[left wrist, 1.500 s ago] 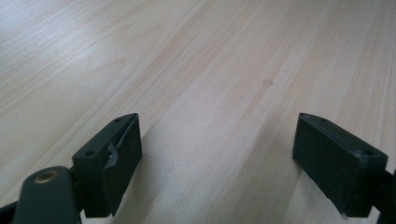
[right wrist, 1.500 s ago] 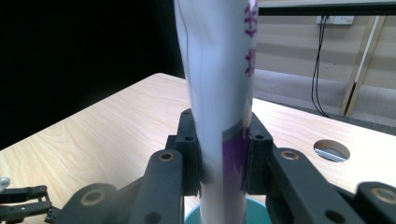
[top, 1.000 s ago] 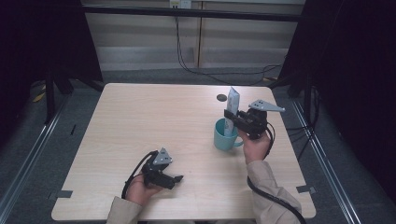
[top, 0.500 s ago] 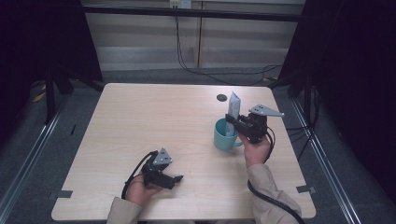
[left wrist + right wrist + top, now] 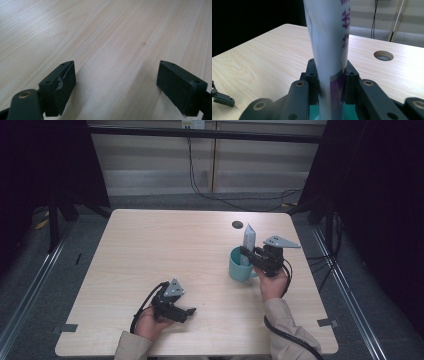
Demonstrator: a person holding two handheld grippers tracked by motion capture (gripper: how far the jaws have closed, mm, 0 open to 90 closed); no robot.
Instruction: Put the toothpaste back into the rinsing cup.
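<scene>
**Right claw holds a tube upright over the teal mug**

The right claw (image 5: 248, 254) is closed on a pale tube (image 5: 248, 238) with purple print. In the right gripper view its two black jaws press the tube (image 5: 329, 47) from either side, and the tube stands upright with its top end rising above the claw. A teal mug (image 5: 239, 265) sits directly beneath, on the right half of the bench (image 5: 165, 250); the tube's lower end reaches down into the mug's mouth. A round hole (image 5: 237, 224) lies in the bench just beyond the mug, toward the far edge.

The left claw (image 5: 188, 312) rests low at the near left of the bench, well apart from the mug. Its jaws are spread wide with nothing between them but bare wood (image 5: 115, 62).
</scene>
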